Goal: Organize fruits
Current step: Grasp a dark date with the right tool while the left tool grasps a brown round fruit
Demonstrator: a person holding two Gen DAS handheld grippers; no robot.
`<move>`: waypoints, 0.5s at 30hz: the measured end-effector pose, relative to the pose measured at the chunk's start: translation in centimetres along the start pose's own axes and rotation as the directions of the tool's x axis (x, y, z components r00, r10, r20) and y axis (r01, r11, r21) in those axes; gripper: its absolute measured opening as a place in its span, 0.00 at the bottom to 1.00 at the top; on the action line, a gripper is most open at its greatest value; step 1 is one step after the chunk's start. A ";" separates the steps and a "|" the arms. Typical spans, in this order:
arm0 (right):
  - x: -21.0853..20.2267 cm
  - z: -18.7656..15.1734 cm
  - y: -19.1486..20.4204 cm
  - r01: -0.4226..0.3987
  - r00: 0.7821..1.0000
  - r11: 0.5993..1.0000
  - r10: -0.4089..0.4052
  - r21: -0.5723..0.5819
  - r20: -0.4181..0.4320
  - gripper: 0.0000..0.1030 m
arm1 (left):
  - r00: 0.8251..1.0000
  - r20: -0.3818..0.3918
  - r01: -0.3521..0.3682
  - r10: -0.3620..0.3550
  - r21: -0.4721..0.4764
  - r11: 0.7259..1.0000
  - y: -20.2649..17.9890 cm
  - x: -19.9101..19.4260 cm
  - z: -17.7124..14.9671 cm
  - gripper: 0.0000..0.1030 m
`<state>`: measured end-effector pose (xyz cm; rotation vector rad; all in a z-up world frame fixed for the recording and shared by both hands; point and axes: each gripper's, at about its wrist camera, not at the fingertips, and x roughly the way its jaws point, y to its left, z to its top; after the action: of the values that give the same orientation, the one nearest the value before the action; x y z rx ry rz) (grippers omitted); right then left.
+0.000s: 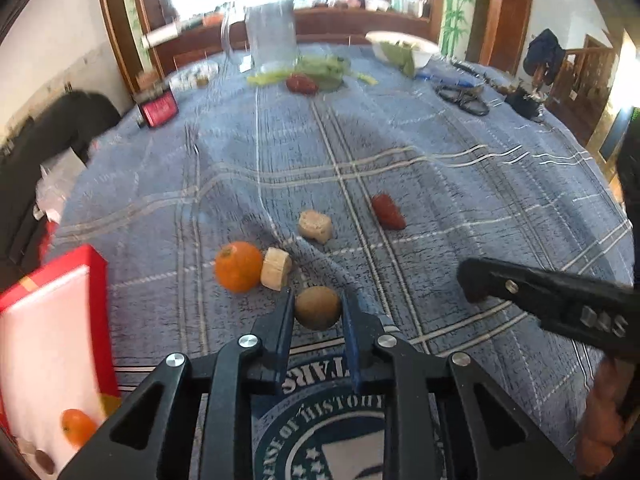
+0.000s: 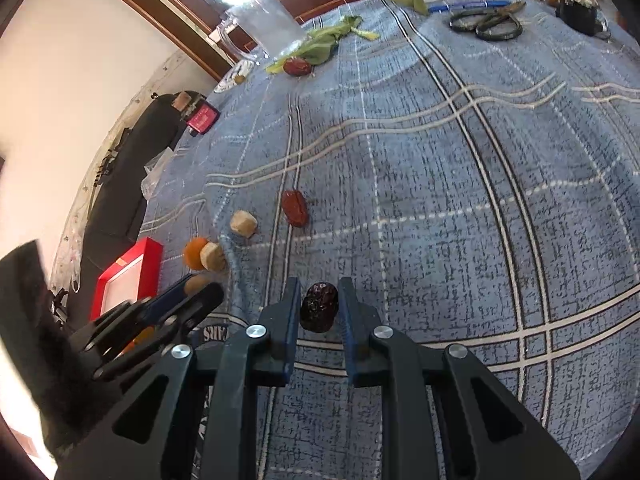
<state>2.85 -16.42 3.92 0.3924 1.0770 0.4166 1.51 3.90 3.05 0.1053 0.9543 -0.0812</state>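
Observation:
My left gripper point(image 1: 317, 310) is shut on a round brown fruit point(image 1: 318, 307), its blue-padded fingers pressing both sides just above the blue plaid tablecloth point(image 1: 440, 208). In the right wrist view the same gripper point(image 2: 192, 294) shows at the left with the brown fruit point(image 2: 196, 283) in it. My right gripper point(image 2: 319, 300) is shut on a dark wrinkled date point(image 2: 319, 307). One black finger of it reaches in from the right in the left wrist view. A red box point(image 1: 94, 280) with a white lining stands at the left and holds a small orange point(image 1: 76, 426).
Loose on the cloth lie an orange point(image 1: 239, 266), two beige chunks point(image 1: 276, 269) point(image 1: 316, 226) and a red date point(image 1: 387, 211). Farther back are another red date point(image 1: 302, 84), green leaves point(image 1: 320, 66), a clear jug point(image 1: 270, 34), a white bowl point(image 1: 420, 54) and scissors point(image 1: 464, 100).

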 end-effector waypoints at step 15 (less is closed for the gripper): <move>-2.0 0.1 0.0 -0.064 0.995 0.998 0.063 0.019 0.079 0.21 | 0.992 0.099 -0.080 0.076 0.035 0.996 -2.8 -6.0 0.5 0.22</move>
<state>2.11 -17.46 5.45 0.4598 0.9952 0.4428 -1.87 1.23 8.05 0.1728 0.8503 -0.0322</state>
